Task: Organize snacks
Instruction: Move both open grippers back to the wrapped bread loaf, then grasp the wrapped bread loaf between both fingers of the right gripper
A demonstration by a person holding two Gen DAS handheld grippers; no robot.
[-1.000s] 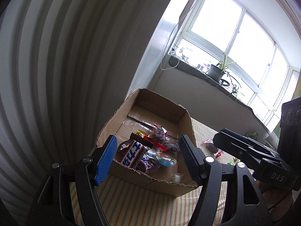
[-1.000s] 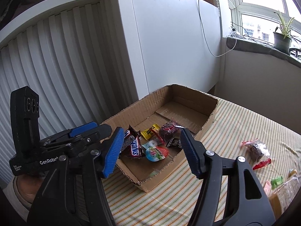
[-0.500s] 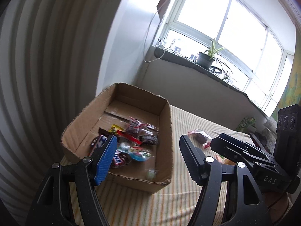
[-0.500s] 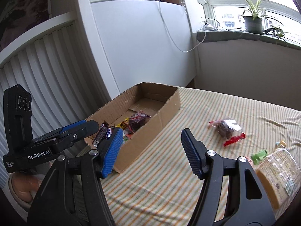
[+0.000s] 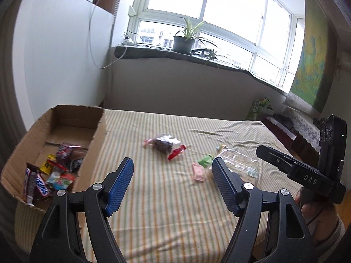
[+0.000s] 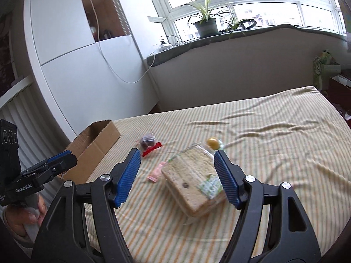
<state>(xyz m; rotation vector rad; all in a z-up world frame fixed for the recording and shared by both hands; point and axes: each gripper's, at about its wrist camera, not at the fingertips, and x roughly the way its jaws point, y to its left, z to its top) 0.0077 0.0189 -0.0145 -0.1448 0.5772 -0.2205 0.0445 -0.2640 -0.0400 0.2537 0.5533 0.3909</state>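
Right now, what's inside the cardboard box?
In the cardboard box: Snickers bars, a yellow packet, a dark red bag and other sweets. Its near wall hides the front corner.

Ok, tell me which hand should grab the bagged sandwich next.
Right. The right gripper already frames the bagged sandwich between its opening, empty jaws. The left gripper faces bare striped cloth, with the sandwich off past its right finger.
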